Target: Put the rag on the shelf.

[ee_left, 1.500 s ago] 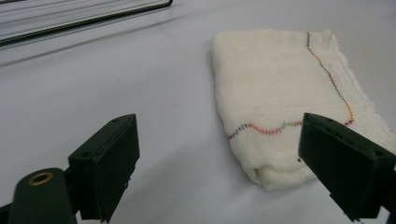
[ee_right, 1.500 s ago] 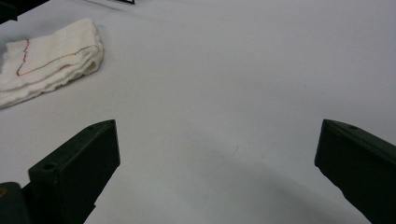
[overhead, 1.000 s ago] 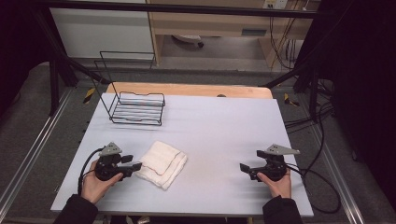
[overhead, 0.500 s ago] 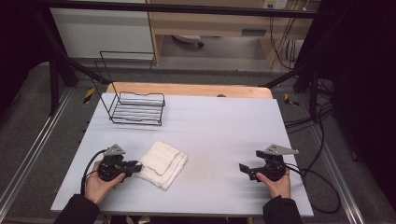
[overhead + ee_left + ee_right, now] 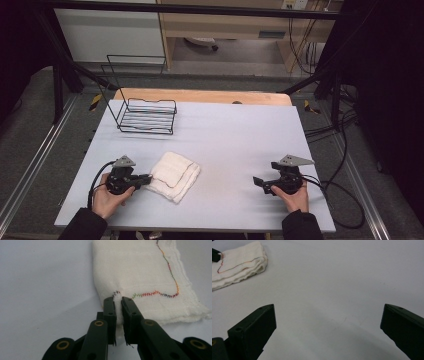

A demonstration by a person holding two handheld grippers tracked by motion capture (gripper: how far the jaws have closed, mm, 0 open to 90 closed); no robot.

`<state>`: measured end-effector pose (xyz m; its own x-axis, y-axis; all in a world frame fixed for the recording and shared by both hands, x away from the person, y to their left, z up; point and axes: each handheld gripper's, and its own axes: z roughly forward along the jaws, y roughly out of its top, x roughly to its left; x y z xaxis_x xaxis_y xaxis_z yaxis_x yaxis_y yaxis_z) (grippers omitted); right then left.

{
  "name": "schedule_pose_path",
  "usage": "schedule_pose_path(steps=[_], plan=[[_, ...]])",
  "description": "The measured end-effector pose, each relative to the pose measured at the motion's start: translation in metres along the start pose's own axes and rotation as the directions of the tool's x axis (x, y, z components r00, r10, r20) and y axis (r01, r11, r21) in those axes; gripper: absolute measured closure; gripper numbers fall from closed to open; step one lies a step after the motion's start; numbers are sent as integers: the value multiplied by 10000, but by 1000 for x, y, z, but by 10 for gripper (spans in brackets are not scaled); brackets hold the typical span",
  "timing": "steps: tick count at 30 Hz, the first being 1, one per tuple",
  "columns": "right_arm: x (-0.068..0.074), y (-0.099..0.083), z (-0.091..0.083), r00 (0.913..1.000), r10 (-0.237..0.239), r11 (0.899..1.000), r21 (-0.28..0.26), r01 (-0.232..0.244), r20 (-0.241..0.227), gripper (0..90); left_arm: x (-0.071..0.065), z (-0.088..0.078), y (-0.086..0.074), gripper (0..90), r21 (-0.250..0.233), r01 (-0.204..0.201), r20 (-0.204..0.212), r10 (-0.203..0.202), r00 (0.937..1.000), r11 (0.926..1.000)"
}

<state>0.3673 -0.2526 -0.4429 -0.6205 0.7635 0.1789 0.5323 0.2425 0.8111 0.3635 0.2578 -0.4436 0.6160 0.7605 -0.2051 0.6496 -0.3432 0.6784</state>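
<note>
While the high view shows the folded white cloth (image 5: 174,176) lying near the front left of the grey table (image 5: 230,135), the left gripper (image 5: 145,179) meets its near edge and the right gripper (image 5: 257,182) rests well apart on the bare surface, so any lift would likely be one-handed and the cloth could sag, unfold or drag across the table. A wire rack (image 5: 147,119) stands at the far left, well clear of both hands, and seems no hazard for now. From the left gripper view, the jaws have just been closing and now pinch a small pucker of cloth (image 5: 140,277) at the folded edge beside the coloured stitching (image 5: 172,277); the bite looks thin, perhaps only the top layer, so a pull may peel that layer away or let the fabric slip free. From the right gripper view, the right gripper (image 5: 328,322) has its jaws spread wide with nothing between them, and the cloth (image 5: 237,263) lies far off at the upper left; if that hand stays there, it gives the cloth no support.
</note>
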Motion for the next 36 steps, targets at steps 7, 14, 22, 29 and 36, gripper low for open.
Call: schedule_pose_path(steps=[7, 14, 22, 29, 36], plan=[[2, 1, 1, 10000, 35, 10000, 53, -35, -63, 8, -3, -8, -4, 835, 44, -19, 36, 19, 10000, 10000], [3, 1, 2, 10000, 14, 10000, 41, -14, -47, 8, -4, -17, -10, 837, 87, -18, -67, 19, 10000, 10000], [5, 1, 3, 10000, -50, 10000, 76, 51, -49, 8, -10, -25, -22, 837, 55, -183, -228, 184, 9996, 9998], [4, 1, 3, 9999, -119, 9999, 54, 119, -14, 8, -14, -28, -25, 835, 87, -330, -440, 333, 9985, 9994], [5, 1, 3, 10000, -78, 9999, 84, 78, -17, 8, -11, -31, -24, 699, -335, -154, -474, 138, 9988, 9993]])
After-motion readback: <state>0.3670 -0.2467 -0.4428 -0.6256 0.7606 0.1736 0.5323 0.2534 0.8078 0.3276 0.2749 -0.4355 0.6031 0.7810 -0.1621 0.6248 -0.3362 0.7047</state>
